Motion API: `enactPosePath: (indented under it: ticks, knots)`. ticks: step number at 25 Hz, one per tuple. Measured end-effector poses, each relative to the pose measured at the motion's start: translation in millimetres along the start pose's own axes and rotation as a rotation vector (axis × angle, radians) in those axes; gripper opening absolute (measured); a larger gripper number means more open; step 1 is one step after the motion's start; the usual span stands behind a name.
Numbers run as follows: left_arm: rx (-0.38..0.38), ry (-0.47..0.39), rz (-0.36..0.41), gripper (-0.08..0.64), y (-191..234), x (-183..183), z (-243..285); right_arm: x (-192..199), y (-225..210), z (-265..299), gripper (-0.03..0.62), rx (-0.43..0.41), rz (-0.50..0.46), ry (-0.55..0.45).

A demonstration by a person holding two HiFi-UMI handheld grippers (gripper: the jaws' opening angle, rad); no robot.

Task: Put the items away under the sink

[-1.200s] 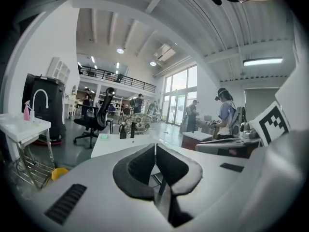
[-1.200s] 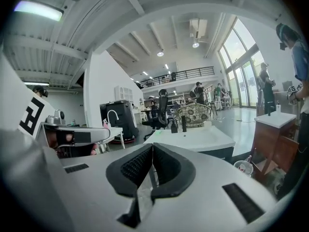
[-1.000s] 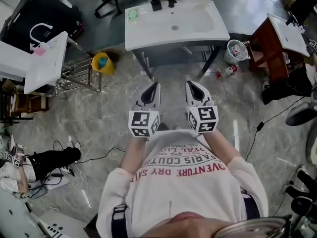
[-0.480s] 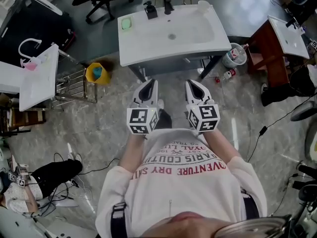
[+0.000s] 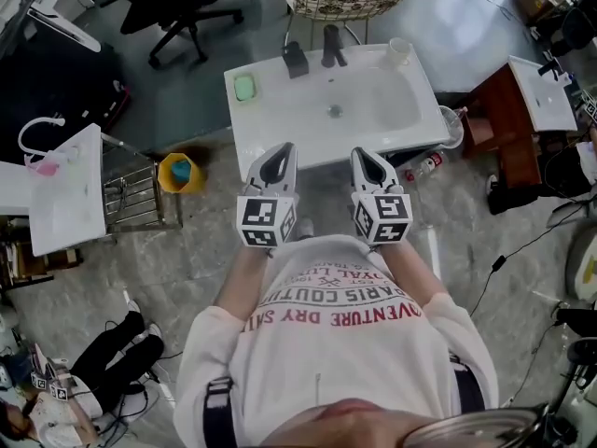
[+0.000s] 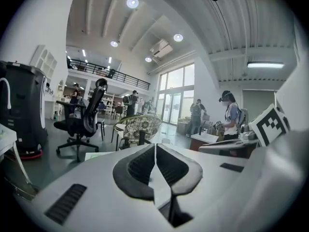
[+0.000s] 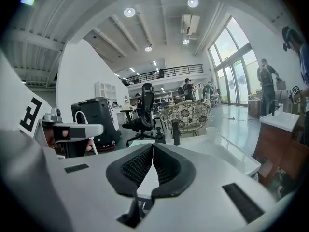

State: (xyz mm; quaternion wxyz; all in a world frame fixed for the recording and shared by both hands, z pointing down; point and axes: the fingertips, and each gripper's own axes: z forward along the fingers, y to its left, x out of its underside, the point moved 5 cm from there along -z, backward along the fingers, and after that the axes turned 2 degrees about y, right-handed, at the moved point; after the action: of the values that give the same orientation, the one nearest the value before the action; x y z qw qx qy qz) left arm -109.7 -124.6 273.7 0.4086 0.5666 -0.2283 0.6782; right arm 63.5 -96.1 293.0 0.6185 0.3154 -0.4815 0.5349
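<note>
The left gripper (image 5: 283,149) and the right gripper (image 5: 363,155) are side by side in front of the person. Both point at the white sink bench (image 5: 298,112). The jaws of each one are shut tight, with nothing between them. The bench is straight ahead of the tips and near them. Its long side runs from left to right across them. The space under it cannot be seen from above.

On the bench are one green soap pad (image 5: 244,88), one dark pump bottle (image 5: 296,60), one black tap (image 5: 332,45) and one white cup (image 5: 399,52). The green soap pad is ahead and to the left, nearer the left gripper. The white cup is ahead and to the right, nearer the right gripper. On the floor, one small bottle with a red end (image 5: 422,165) lies by the bench's right side. One yellow bucket (image 5: 175,172) stands off to the left. My guess is that the things on top are the ones to put away.
</note>
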Motion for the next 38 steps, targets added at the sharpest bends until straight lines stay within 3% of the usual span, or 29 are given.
enactPosePath:
  ticks: [12,23,30,33,38]
  knots:
    - [-0.010,0.057,-0.080,0.028,81.4,8.2,57.4,-15.5,4.9,114.0,0.026,-0.011,-0.006,0.093]
    - [-0.207,0.072,-0.156,0.028,113.6,6.1,107.8,-30.6,-20.4,206.5,0.026,-0.165,-0.087,0.098]
    - [-0.321,0.119,-0.225,0.028,132.7,28.0,138.3,-23.5,-28.1,269.5,0.034,-0.243,-0.127,0.136]
    - [-0.364,0.130,-0.259,0.028,141.9,37.0,148.4,-12.9,-29.5,295.8,0.172,-0.257,-0.131,0.167]
    - [-0.391,0.143,-0.297,0.028,153.5,49.9,166.7,5.4,-39.9,339.1,0.279,-0.203,-0.079,0.161]
